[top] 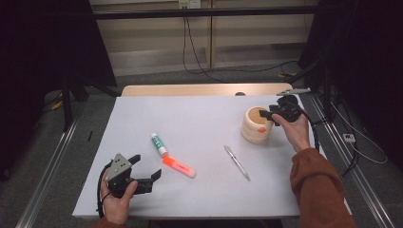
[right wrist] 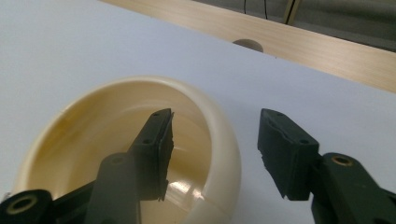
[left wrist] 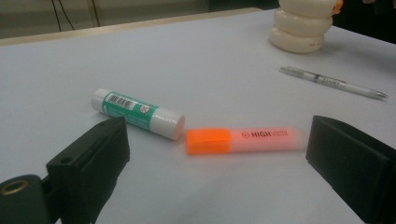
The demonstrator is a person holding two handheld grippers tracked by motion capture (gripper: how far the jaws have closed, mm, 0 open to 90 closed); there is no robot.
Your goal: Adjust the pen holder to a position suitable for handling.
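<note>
Cream ribbed pot (top: 256, 125) stands at table's (top: 199, 118) right; right gripper (right wrist: 212, 149) jaws apart straddling its rim, one inside, one outside. Left gripper (left wrist: 215, 172) jaws apart, near front-left edge, facing orange highlighter (left wrist: 243, 140), glue stick (left wrist: 136, 113) touching it, pen (top: 236, 162) mid-table

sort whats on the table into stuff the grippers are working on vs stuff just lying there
In play, judging by the grippers:
- cream holder, right gripper astride its rim
- orange highlighter, left gripper open toward it

Lying about:
- glue stick
- pen
</note>
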